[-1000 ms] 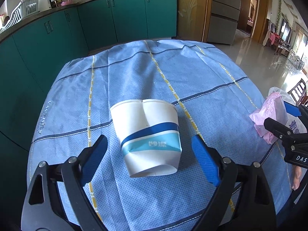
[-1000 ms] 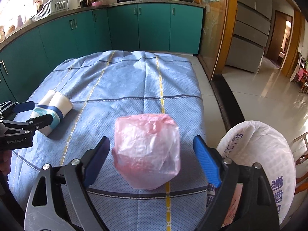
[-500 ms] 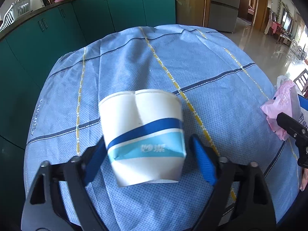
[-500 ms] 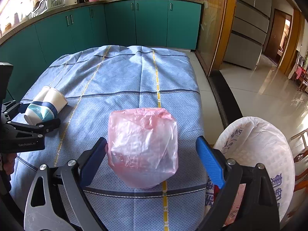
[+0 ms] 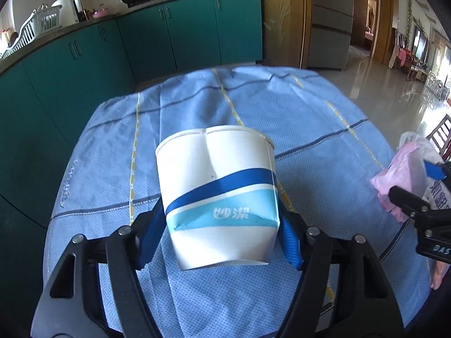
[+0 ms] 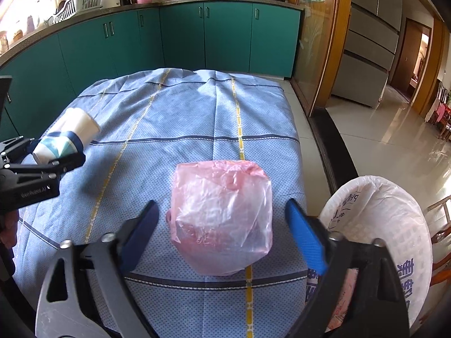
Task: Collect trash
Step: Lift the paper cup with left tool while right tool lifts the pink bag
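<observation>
A dented white paper cup (image 5: pixel 217 197) with blue bands sits between the blue pads of my left gripper (image 5: pixel 221 217). The jaws are closing and both pads press its sides. In the right wrist view the cup (image 6: pixel 76 129) is tilted up over the table's left side, in the left gripper (image 6: pixel 56 152). A crumpled pink plastic bag (image 6: pixel 222 219) lies on the blue tablecloth (image 6: pixel 197 129) between the pads of my right gripper (image 6: pixel 221 205). Those jaws are closing, with a small gap on each side of the bag. The left wrist view shows the bag (image 5: pixel 400 174) at the right edge.
A bin lined with a white printed bag (image 6: pixel 380 225) stands just off the table's near right corner. Teal kitchen cabinets (image 6: pixel 225 36) run behind and to the left of the table. Tiled floor (image 6: pixel 380 129) lies to the right.
The left jaws closed in onto the cup, and it now sits tilted up and nearer the camera. The right jaws narrowed around the pink bag, which has not moved.
</observation>
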Motion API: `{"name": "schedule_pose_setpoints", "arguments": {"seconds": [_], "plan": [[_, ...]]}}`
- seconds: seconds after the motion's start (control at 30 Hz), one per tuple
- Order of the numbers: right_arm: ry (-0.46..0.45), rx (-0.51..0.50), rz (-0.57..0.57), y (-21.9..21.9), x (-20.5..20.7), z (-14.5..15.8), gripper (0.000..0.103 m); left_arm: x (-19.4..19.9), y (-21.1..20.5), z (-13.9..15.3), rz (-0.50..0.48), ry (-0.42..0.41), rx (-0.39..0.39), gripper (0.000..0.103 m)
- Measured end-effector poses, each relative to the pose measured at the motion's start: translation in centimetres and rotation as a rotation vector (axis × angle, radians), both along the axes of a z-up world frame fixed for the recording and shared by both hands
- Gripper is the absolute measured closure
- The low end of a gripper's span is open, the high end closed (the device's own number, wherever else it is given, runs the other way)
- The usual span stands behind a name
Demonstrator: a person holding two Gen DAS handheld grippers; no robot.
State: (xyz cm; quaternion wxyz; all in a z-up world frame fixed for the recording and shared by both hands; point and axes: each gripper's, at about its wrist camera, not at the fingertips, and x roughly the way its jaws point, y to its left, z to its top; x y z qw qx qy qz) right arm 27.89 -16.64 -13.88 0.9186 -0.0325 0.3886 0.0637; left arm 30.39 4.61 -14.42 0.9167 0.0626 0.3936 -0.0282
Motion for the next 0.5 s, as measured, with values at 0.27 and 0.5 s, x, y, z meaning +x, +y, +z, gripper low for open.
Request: {"name": "schedule_pose_setpoints", "arguments": {"seconds": [0.27,0.5], "plan": [[0.002,0.095,0.043,-0.3,-0.5,0.4,0.043,-0.9,-0.7,0.8,-0.022,-0.036,0.002,0.032],[0.111,0.445,0.142,-2.2,0.2,0.2,0.039,-0.8,-0.6,0.5,-0.02,-0.027,-0.005,0.031]]}}
